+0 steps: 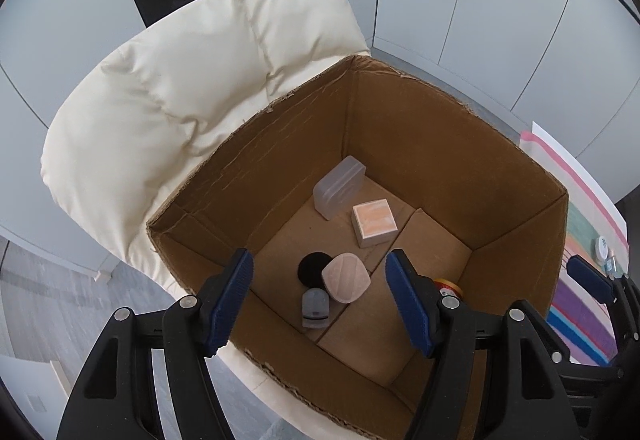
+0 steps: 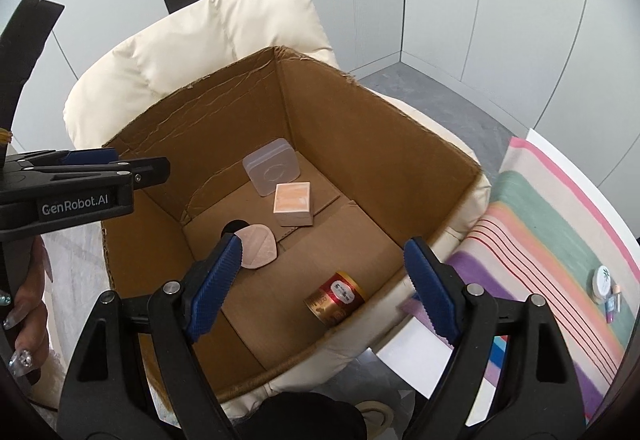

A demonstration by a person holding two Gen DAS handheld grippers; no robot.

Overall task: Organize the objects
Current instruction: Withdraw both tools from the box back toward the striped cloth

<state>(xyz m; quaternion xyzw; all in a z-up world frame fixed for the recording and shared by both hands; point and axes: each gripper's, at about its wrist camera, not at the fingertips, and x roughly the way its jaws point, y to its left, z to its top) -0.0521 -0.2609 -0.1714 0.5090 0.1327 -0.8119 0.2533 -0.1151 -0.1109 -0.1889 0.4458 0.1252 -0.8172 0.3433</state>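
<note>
An open cardboard box [image 1: 420, 144] [image 2: 376, 144] sits on a cream padded chair [image 1: 168, 88]. Inside lie a clear plastic case [image 1: 338, 186] [image 2: 272, 168], a small peach-topped box [image 1: 374, 222] [image 2: 293, 203], a pink pad [image 1: 346, 278] [image 2: 258, 246], a black round disc [image 1: 314, 268], a small grey device [image 1: 315, 308] and a red-gold can [image 2: 335, 298]. My left gripper [image 1: 320, 300] is open and empty above the box's near left rim. My right gripper [image 2: 324, 284] is open and empty above the near right rim.
A striped cloth [image 2: 560, 240] covers a surface to the right, with a small white jar [image 2: 602, 280] and small bottles on it. White wall panels and a dark panel stand behind the chair. Grey floor lies to the left.
</note>
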